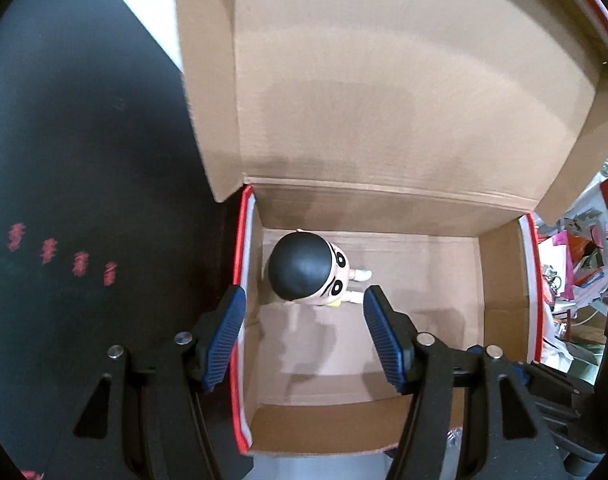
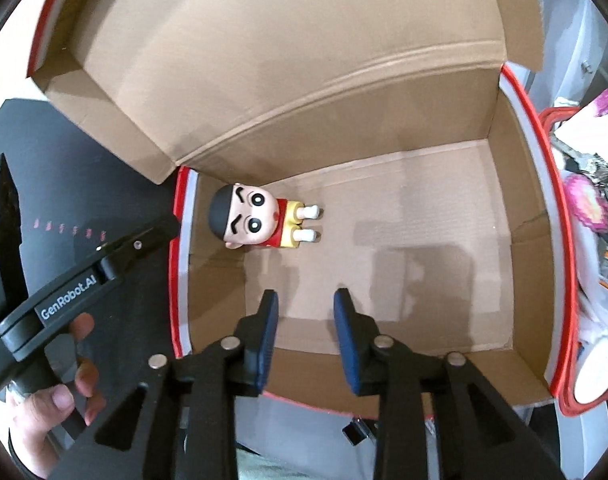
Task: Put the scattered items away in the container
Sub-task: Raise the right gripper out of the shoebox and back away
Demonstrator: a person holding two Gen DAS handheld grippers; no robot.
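An open cardboard box (image 1: 504,280) with red and white edge tape stands with its lid flap up. A cartoon boy figurine (image 1: 308,270) with black hair, red shirt and yellow shorts lies on the box floor in the far left corner; it also shows in the right wrist view (image 2: 260,216). My left gripper (image 1: 304,312) is open and empty, above the box's left wall, just over the figurine. My right gripper (image 2: 306,304) is open and empty above the near part of the box (image 2: 424,208). The left gripper's body (image 2: 104,264) and a hand show at the left.
A black surface (image 1: 84,160) with red markings lies left of the box. Cluttered papers and pink items (image 1: 576,264) lie to the right of the box, also in the right wrist view (image 2: 592,208). A red cord (image 2: 572,360) runs along the box's right side.
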